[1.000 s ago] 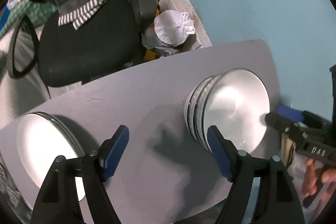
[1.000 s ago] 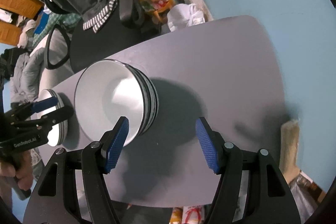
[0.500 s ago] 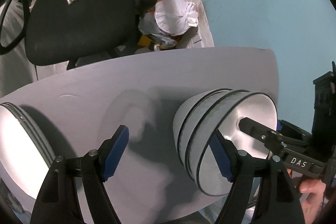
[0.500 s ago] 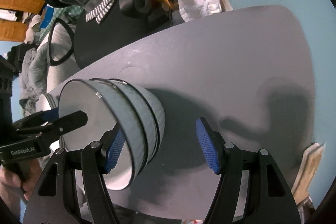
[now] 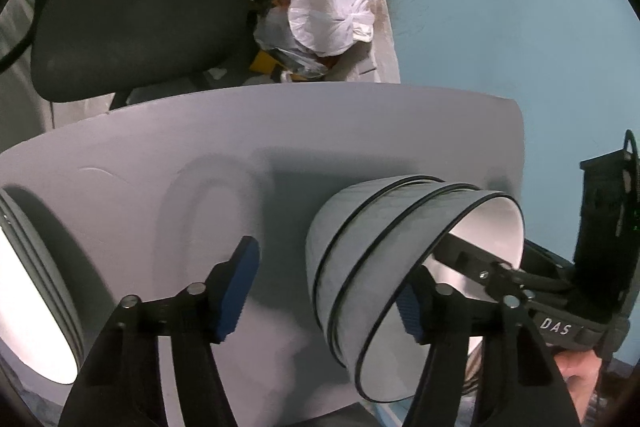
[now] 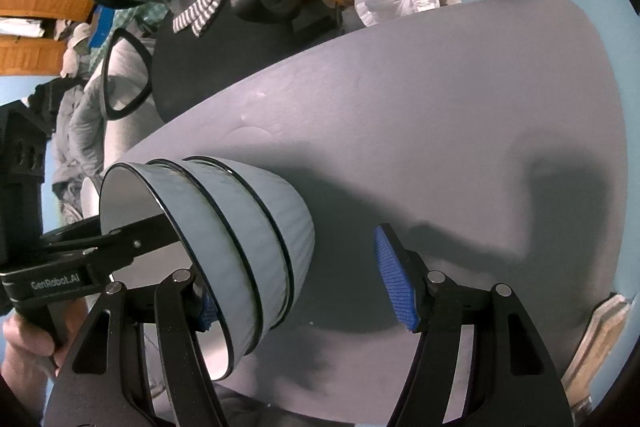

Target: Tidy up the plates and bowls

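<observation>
A stack of three nested grey bowls (image 5: 372, 263) with white insides and black rims stands on the grey table (image 5: 280, 131); it also shows in the right wrist view (image 6: 248, 227). My left gripper (image 5: 324, 291) is open, straddling the near wall of the top bowl, its right finger inside. My right gripper (image 6: 304, 287) is open, straddling the opposite wall, its left finger inside. Each gripper shows in the other's view, reaching into the bowl. A stack of white plates (image 5: 28, 303) lies at the table's left edge.
A black office chair (image 5: 140, 15) with a striped cloth stands behind the table. White plastic bags (image 5: 324, 19) lie on the floor by the blue wall (image 5: 500, 7). A beige object (image 6: 596, 339) lies at the table's right edge.
Both grippers have come down and closer to the bowl stack. One finger of each now reaches inside the top bowl, where before they were above it.
</observation>
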`<action>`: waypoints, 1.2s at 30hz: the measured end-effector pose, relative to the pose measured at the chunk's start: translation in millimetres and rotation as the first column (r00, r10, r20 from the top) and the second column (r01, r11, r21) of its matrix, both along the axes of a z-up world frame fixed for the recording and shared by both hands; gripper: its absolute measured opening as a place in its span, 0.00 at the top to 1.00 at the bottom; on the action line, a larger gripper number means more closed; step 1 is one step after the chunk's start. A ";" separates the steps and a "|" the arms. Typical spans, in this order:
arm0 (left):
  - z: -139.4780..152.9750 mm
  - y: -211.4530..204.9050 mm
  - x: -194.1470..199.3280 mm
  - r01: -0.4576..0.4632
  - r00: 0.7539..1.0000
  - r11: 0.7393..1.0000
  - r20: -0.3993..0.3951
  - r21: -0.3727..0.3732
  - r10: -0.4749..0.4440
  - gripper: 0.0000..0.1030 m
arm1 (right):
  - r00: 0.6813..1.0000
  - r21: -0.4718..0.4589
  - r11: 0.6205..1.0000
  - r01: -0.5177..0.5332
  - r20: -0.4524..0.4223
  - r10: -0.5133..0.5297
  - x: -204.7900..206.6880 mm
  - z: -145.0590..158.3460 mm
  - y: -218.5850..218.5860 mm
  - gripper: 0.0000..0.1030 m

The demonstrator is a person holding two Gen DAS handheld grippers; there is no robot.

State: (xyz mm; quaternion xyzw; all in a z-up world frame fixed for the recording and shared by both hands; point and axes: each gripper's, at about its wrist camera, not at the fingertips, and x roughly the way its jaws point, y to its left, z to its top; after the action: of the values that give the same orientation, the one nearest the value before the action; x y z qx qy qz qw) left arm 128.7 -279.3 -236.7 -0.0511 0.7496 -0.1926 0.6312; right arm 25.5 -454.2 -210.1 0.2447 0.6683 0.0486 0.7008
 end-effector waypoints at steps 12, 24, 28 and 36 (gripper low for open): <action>5.0 -12.2 -0.5 0.101 0.995 0.994 -0.015 -0.029 -0.102 0.66 | 1.000 0.027 1.000 -0.014 -0.012 0.015 7.5 -1.8 11.3 0.36; 9.8 -16.8 -3.5 0.193 0.981 0.981 0.017 -0.001 -0.193 0.74 | 0.998 0.008 0.998 -0.067 -0.004 0.067 10.0 4.3 27.1 0.54; 12.4 -18.3 -6.6 0.218 0.975 0.976 0.037 0.020 -0.219 0.75 | 0.997 -0.018 0.997 -0.079 -0.011 0.079 11.2 6.7 28.5 0.58; 13.4 -21.1 -6.7 0.242 0.969 0.970 0.039 0.040 -0.243 0.78 | 0.997 -0.040 0.997 -0.069 0.013 0.070 5.8 11.3 21.5 0.77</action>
State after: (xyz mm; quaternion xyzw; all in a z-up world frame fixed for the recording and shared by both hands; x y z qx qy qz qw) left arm 122.1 -300.4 -223.3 0.0559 0.7396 -0.2563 0.6198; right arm 31.3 -432.7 -198.8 0.2068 0.6723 0.0614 0.7082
